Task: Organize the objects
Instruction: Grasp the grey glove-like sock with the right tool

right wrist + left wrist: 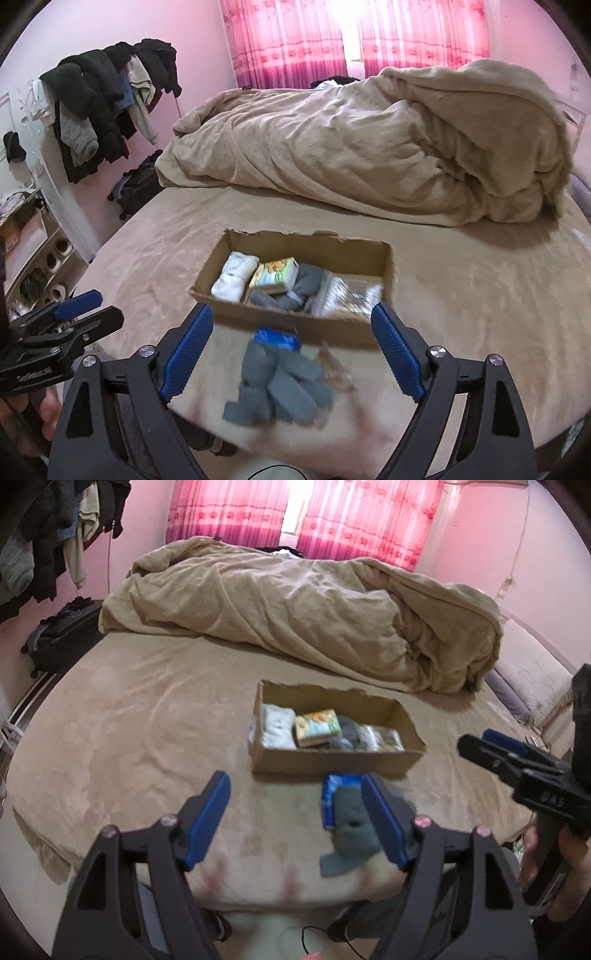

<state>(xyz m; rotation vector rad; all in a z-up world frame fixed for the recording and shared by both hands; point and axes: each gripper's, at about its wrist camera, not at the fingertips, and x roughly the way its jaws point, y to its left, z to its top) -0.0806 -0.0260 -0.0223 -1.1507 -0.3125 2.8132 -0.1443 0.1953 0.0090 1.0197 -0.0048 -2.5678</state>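
Note:
An open cardboard box (332, 762) (295, 242) sits mid-bed, holding white socks (234, 277), a small colourful packet (275, 277), grey cloth and a clear packet (349, 297). In front of it lie a grey glove (351, 829) (277, 384) and a blue packet (340, 786) (277, 339). A clear wrapper (334, 369) lies beside the glove. My left gripper (295, 819) is open, left of the glove, its right finger overlapping it. My right gripper (291, 354) is open above the glove. The right gripper (491, 747) also shows in the left wrist view, the left gripper (96, 310) in the right wrist view.
A crumpled beige duvet (314, 609) (388, 147) fills the far half of the bed. A clothes rack (103, 110) and a dark suitcase (59, 642) stand at the left wall. Shelves (37, 251) are at far left. The bed's front edge is just below the glove.

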